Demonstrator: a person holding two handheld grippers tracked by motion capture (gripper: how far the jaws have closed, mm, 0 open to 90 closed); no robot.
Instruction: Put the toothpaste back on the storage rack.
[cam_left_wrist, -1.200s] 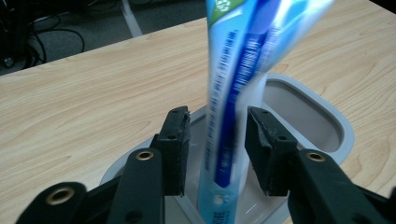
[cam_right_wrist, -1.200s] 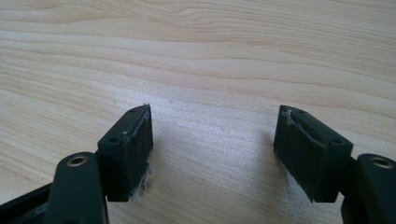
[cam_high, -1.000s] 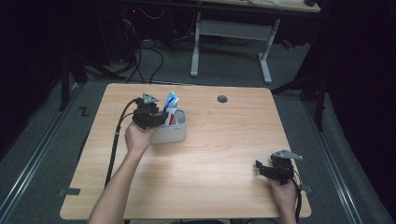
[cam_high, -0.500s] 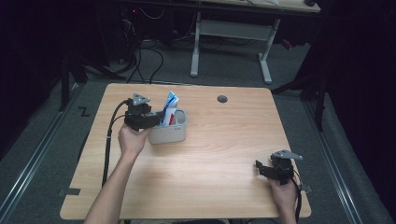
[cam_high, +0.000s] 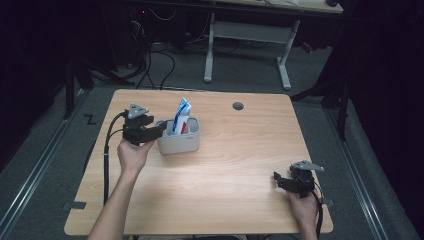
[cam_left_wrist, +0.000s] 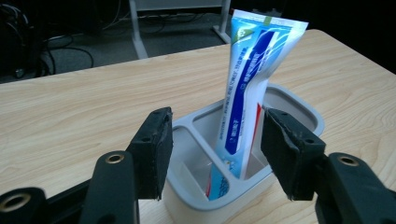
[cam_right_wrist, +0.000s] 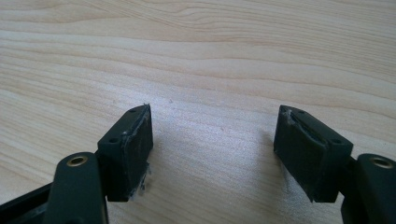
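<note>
Left gripper jaws spread wide, empty, just left of grey caddy, toothpaste tube upright inside, right gripper wide open, empty, low over table near right corner

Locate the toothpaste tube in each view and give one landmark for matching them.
High view: toothpaste tube stands in the grey holder, left of table centre.
Left gripper view: upper centre-right, beyond the open jaws.
Right gripper view: not in it.
Shared landmark: the wooden table.
</note>
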